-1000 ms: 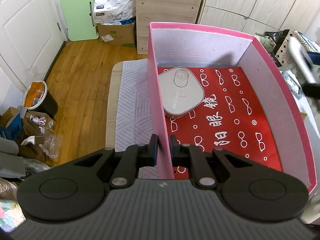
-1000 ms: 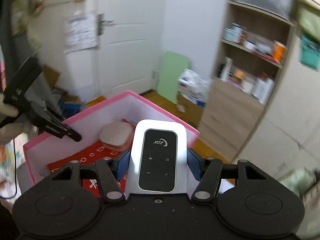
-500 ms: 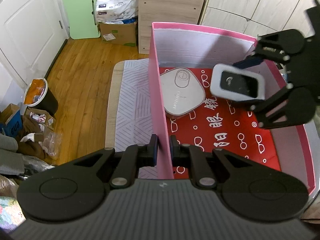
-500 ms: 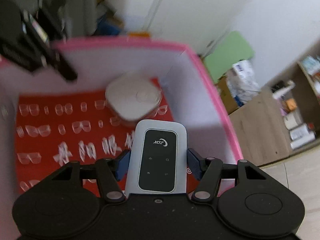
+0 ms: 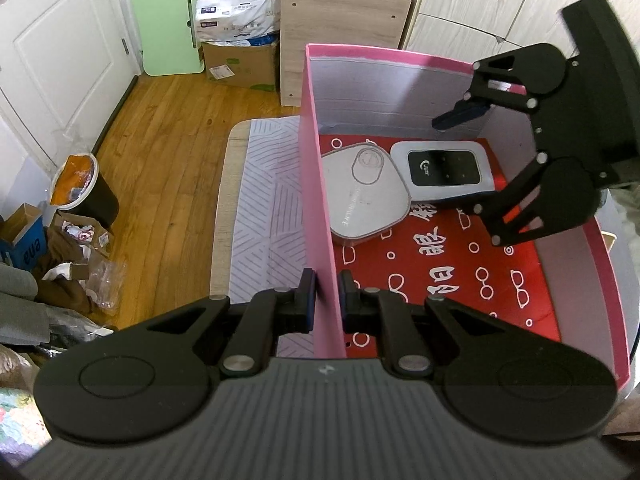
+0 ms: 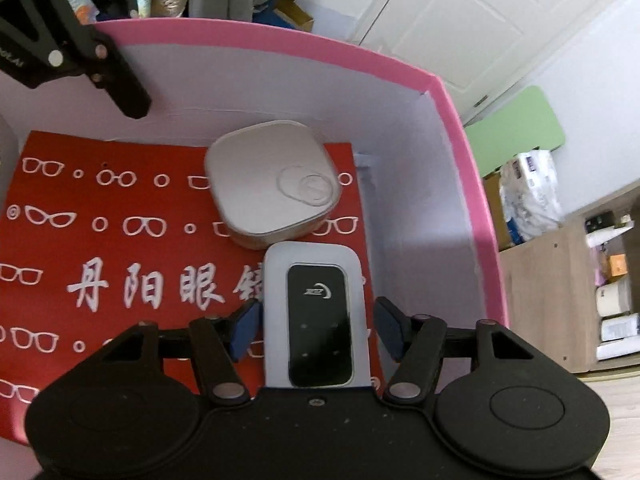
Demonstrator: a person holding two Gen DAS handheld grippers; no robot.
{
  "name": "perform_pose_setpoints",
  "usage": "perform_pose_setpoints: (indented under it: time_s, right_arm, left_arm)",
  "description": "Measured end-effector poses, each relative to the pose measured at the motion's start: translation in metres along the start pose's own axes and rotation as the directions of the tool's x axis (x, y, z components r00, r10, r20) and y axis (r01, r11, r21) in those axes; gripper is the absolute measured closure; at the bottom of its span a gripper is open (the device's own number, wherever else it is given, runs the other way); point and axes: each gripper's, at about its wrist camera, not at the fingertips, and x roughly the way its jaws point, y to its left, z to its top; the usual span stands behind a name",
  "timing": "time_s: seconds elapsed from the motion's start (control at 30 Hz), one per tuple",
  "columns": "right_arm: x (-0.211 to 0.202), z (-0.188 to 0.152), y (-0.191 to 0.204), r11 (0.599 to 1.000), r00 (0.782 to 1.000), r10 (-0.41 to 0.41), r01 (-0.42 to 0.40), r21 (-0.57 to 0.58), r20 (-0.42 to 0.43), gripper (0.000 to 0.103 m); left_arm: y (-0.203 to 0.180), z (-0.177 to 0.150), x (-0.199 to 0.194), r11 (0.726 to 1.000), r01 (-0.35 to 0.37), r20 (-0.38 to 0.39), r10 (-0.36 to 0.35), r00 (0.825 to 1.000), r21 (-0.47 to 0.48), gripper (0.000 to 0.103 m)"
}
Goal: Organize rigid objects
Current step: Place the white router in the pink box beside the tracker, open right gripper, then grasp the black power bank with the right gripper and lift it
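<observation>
A pink box [image 5: 316, 184] with a red printed floor holds a square white case [image 5: 366, 196] and a white pocket router with a black face [image 5: 442, 170]. My left gripper [image 5: 326, 294] is shut on the box's left wall. My right gripper [image 6: 316, 324] is open; its jaws stand apart on either side of the router [image 6: 316, 316], which lies on the box floor beside the white case [image 6: 272, 182]. The right gripper also shows in the left wrist view [image 5: 456, 160], inside the box [image 6: 452, 128].
A striped grey mat [image 5: 264, 200] lies under the box on a table. Wooden floor [image 5: 168, 128], a bin [image 5: 82, 186], cardboard boxes [image 5: 240, 62] and a wooden cabinet [image 5: 340, 36] lie beyond. A green board [image 5: 168, 22] leans on the wall.
My right gripper came down into the box with the router, set it beside the white case and opened. My left gripper has kept its hold on the wall.
</observation>
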Motion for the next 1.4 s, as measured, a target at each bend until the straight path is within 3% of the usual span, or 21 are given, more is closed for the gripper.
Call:
perform_pose_setpoints:
  time_s: [0.07, 0.3, 0.53, 0.73, 1.0, 1.1, 1.27, 1.4]
  right_arm:
    - [-0.007, -0.003, 0.0, 1.0, 0.999, -0.001, 0.001, 0.013, 0.037, 0.031]
    - [-0.067, -0.024, -0.003, 0.969, 0.984, -0.039, -0.005, 0.247, 0.176, 0.029]
    - [-0.116, -0.065, -0.009, 0.84, 0.977, -0.119, 0.005, 0.543, 0.176, 0.029]
    - [-0.145, -0.108, 0.009, 0.733, 0.97, -0.182, 0.026, 0.68, 0.16, 0.028]
    - [-0.133, -0.16, 0.037, 0.567, 0.967, -0.222, 0.022, 0.823, 0.127, 0.028]
    - [-0.12, -0.172, 0.049, 0.516, 0.963, -0.256, 0.059, 0.854, 0.089, 0.028]
    - [-0.096, -0.176, 0.065, 0.476, 0.945, -0.327, 0.145, 0.867, 0.021, 0.028]
    - [-0.074, -0.176, 0.067, 0.45, 0.933, -0.359, 0.164, 0.878, 0.01, 0.026]
  left_arm:
    - [0.0, 0.0, 0.0, 1.0, -0.001, 0.0, 0.001, 1.0, 0.002, 0.093]
    - [0.0, 0.0, 0.001, 1.0, 0.003, 0.002, -0.003, 1.0, 0.002, 0.093]
    - [0.0, 0.0, 0.0, 1.0, 0.006, 0.005, -0.006, 1.0, 0.001, 0.093]
    - [0.002, -0.002, -0.001, 1.0, 0.011, 0.011, -0.011, 1.0, -0.002, 0.093]
    - [0.003, -0.002, -0.001, 1.0, 0.01, 0.011, -0.01, 1.0, -0.004, 0.093]
    - [0.003, -0.003, -0.001, 1.0, 0.008, 0.011, -0.008, 1.0, -0.005, 0.093]
    - [0.003, -0.002, -0.001, 1.0, 0.008, 0.003, -0.008, 1.0, -0.011, 0.093]
    - [0.002, 0.0, 0.001, 1.0, 0.005, -0.002, -0.005, 1.0, -0.004, 0.093]
